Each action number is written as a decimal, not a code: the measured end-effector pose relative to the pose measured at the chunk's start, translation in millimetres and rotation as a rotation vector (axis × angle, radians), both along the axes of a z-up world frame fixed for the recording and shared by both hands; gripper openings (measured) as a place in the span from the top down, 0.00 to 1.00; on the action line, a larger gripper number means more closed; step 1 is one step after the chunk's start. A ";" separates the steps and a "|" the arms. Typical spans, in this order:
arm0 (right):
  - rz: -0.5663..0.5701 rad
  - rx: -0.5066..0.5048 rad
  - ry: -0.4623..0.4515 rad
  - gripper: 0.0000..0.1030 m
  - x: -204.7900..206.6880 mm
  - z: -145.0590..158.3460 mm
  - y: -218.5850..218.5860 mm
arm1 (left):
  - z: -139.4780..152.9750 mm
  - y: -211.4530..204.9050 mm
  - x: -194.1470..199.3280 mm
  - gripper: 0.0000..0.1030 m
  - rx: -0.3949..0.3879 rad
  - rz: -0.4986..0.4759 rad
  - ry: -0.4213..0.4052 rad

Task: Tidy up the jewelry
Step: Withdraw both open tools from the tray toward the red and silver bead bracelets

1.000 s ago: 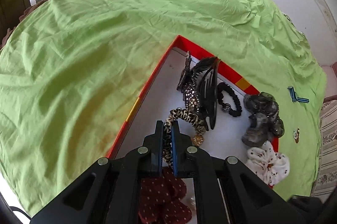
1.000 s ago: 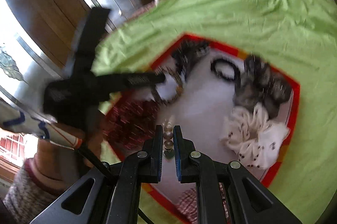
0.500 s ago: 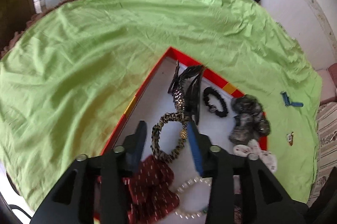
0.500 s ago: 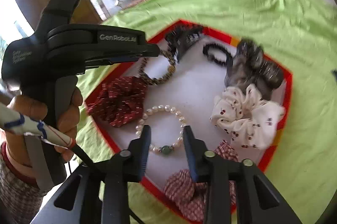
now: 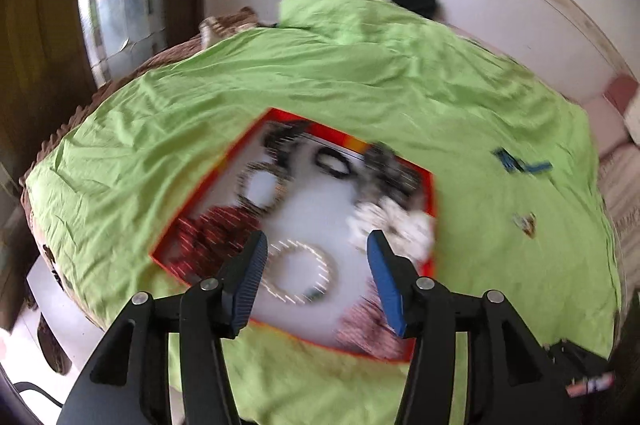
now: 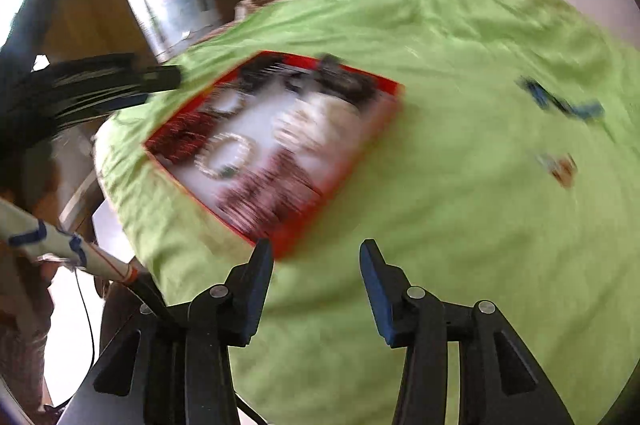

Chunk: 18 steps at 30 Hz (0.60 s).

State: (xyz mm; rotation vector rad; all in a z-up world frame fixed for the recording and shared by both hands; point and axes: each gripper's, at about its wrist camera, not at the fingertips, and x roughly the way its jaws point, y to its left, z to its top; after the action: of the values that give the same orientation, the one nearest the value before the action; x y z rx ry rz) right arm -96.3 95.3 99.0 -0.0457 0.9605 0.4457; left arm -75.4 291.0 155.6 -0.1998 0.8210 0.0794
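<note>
Between the two blue fingers of the left gripper [image 5: 316, 257], which are standing wide apart and holding nothing, a pearl bracelet [image 5: 301, 273] is lying on the white floor of a red tray [image 5: 432, 185]. The bracelet is a ring of pale beads with one dark green bead on its near side. Just to the left of it a dark red dotted scrunchie [image 5: 212, 237] is sitting in the tray's near left corner. Farther back a spotted ring-shaped hair band [image 5: 260, 187] is lying flat, and behind it there are dark clips and a black hair tie [image 5: 332, 163], all blurry. On the right side a white scrunchie [image 5: 396, 225] is resting against a grey one [image 5: 388, 169]. A red and white checked scrunchie [image 5: 368, 329] is sitting in the near right corner.

The tray is lying on a green sheet [image 5: 160, 129] that is covering a bed. Well to the right of the tray, a small blue clip [image 5: 520, 165] and a tiny orange thing [image 5: 527, 223] are lying on the sheet.

The right gripper [image 6: 316, 261] is also wide open and holding nothing. It is hanging over bare green sheet, just past the tray's near corner. From this side the tray is looking very blurry, but the pearl bracelet is showing near its front left edge. The left gripper is showing as a black shape at the far left, above the tray's left edge.
</note>
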 end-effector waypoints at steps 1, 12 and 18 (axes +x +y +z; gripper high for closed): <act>-0.033 0.008 0.010 0.53 -5.4 -2.3 -16.5 | 2.0 -12.0 -5.0 0.47 0.007 -0.014 -0.002; -0.314 0.059 0.038 0.53 -44.7 -16.7 -139.3 | 6.7 -137.6 -58.9 0.39 0.036 -0.195 -0.032; -0.373 0.077 0.023 0.53 -56.3 -19.6 -169.9 | -4.1 -154.1 -62.9 0.39 0.067 -0.189 0.013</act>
State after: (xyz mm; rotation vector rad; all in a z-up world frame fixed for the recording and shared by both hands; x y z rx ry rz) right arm -152.5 -74.6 79.3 0.2057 0.9491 0.1385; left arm -138.3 136.9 151.5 -0.0580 0.8455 -0.0691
